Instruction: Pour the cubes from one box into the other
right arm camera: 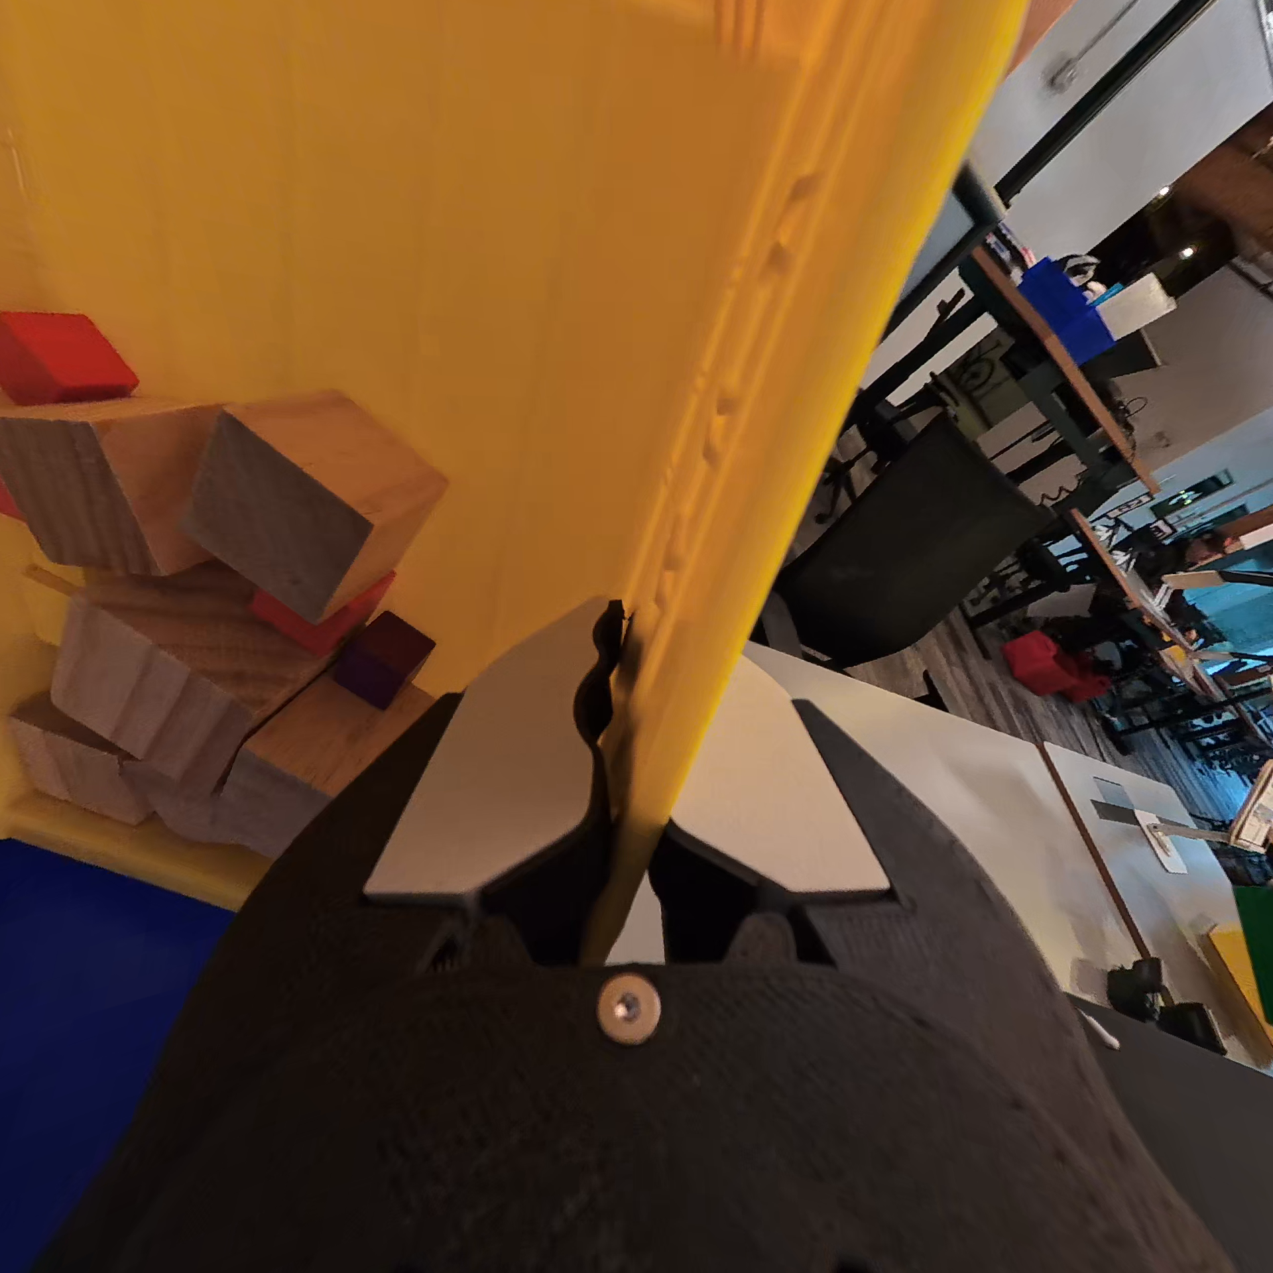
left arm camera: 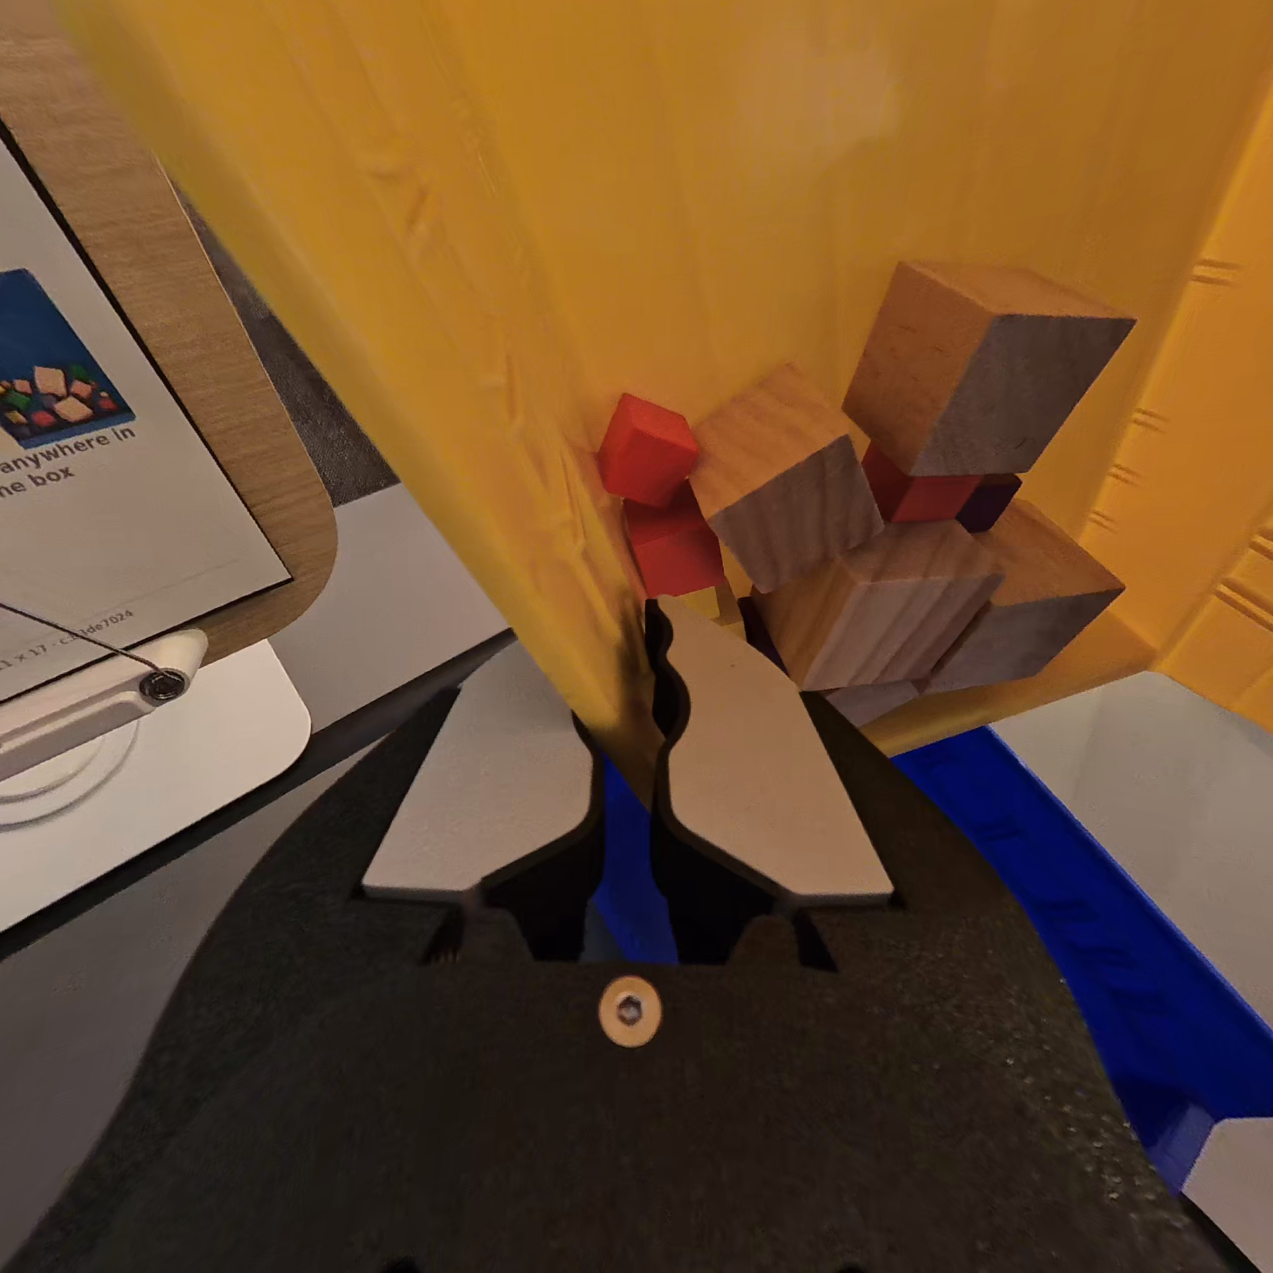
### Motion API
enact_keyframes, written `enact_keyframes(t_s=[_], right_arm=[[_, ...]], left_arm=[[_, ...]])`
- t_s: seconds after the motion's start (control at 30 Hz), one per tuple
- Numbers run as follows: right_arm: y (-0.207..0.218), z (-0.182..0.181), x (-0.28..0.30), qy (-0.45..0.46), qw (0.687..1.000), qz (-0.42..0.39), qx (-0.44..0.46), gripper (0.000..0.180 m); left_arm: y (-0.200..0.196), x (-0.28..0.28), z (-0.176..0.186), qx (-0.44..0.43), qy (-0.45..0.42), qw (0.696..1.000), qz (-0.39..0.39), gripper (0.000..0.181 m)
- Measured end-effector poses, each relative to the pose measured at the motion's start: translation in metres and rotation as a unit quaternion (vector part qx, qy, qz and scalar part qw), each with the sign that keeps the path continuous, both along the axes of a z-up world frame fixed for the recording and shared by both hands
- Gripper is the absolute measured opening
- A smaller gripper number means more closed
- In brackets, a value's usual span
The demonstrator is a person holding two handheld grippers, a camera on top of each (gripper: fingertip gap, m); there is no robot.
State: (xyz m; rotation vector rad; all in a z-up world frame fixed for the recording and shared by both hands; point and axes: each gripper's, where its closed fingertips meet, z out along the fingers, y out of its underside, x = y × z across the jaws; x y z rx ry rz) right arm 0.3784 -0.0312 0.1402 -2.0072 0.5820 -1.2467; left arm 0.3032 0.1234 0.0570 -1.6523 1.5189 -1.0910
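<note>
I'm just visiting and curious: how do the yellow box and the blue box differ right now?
The yellow box is lifted and tipped, both grippers clamped on its walls; the blue box lies below, ungripped. Wooden and coloured cubes crowd the yellow box's low edge; none show in the blue box. Both look like plastic.

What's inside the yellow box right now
Inside the tilted yellow box, a pile sits at its low edge: several plain wooden cubes, red cubes and a dark purple cube. Cubes beneath the pile are covered, so no full count.
</note>
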Motion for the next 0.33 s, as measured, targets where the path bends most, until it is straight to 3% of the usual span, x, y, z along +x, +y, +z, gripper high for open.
enact_keyframes(t_s=[0.33], right_arm=[[0.001, 0.004, -0.011, -0.035, 0.999, -0.001, -0.018, 0.004]], left_arm=[[-0.001, -0.004, -0.006, -0.013, -0.029, 0.999, -0.002, 0.008]])
